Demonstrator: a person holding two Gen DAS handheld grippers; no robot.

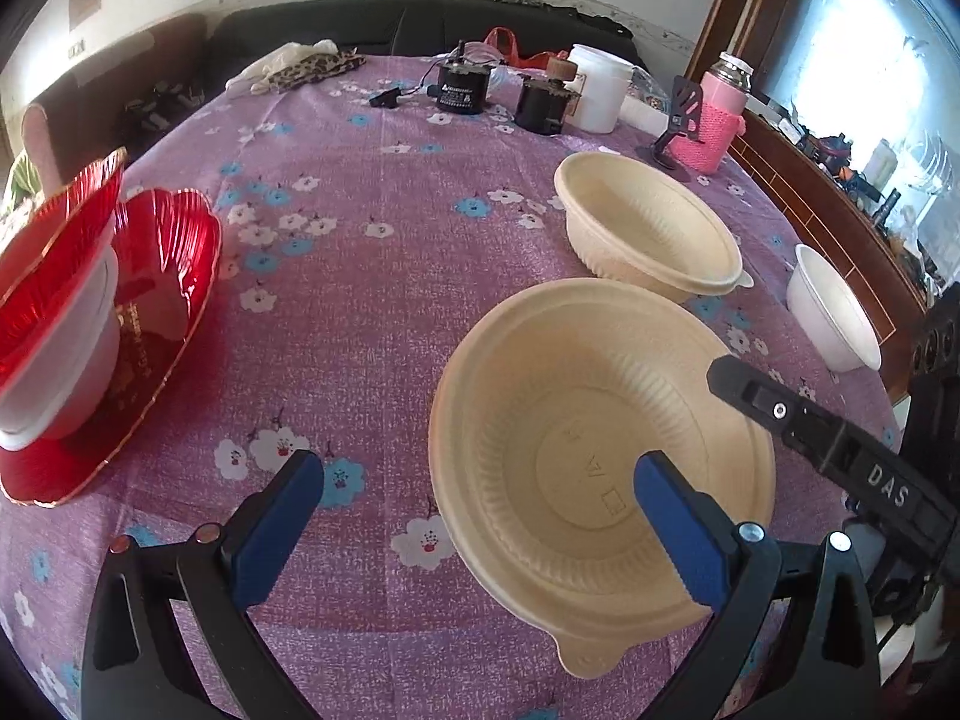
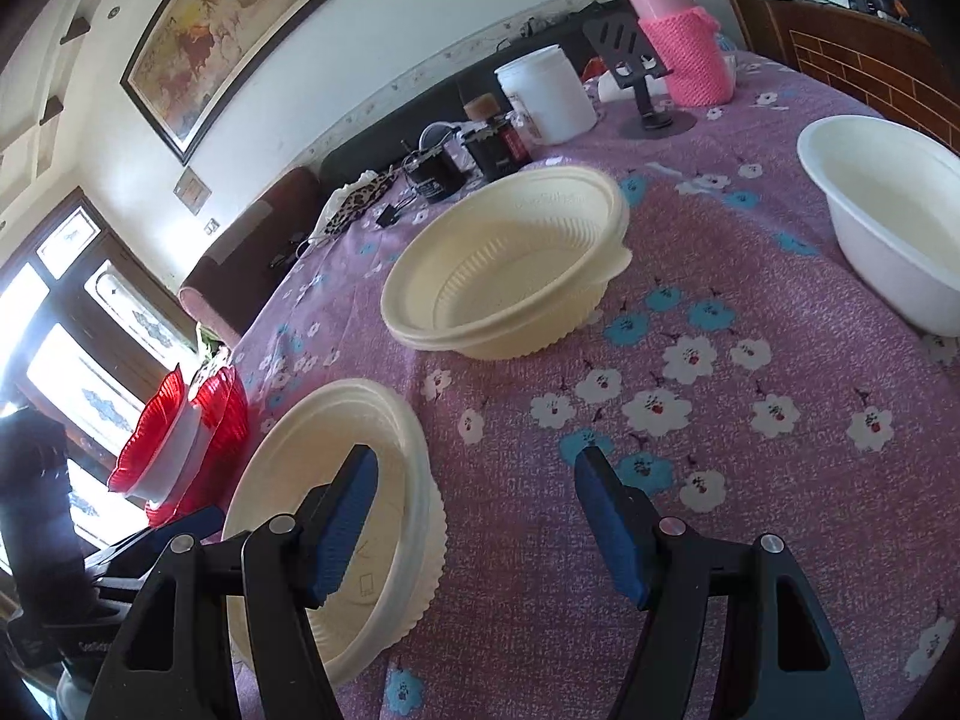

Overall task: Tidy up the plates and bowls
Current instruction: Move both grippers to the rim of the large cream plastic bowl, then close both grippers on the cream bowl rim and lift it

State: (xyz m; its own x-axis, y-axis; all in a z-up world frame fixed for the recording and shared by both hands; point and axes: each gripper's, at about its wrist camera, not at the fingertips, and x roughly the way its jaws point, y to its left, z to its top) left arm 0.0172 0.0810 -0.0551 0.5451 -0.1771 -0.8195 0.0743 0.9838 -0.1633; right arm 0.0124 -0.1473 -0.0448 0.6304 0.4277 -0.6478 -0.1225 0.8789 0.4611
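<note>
A cream bowl (image 1: 600, 450) sits on the purple floral tablecloth. My left gripper (image 1: 480, 480) is open, straddling its near left rim, right pad (image 1: 678, 534) inside the bowl. A second cream bowl (image 1: 651, 228) stands behind it, a white bowl (image 1: 834, 312) at the right. At the left, red plates (image 1: 162, 276) hold a white bowl (image 1: 72, 354). In the right wrist view my right gripper (image 2: 474, 498) is open, straddling the near cream bowl's (image 2: 336, 516) right rim. The far cream bowl (image 2: 504, 264), white bowl (image 2: 888, 222) and red plates (image 2: 180, 438) show too.
At the table's far side stand a white tub (image 1: 600, 90), black motors (image 1: 462, 90), a pink-sleeved flask (image 1: 714, 120) and a black phone stand (image 1: 678, 120). A leopard-print cloth (image 1: 306, 69) lies far left. A sofa runs behind; a wooden cabinet stands right.
</note>
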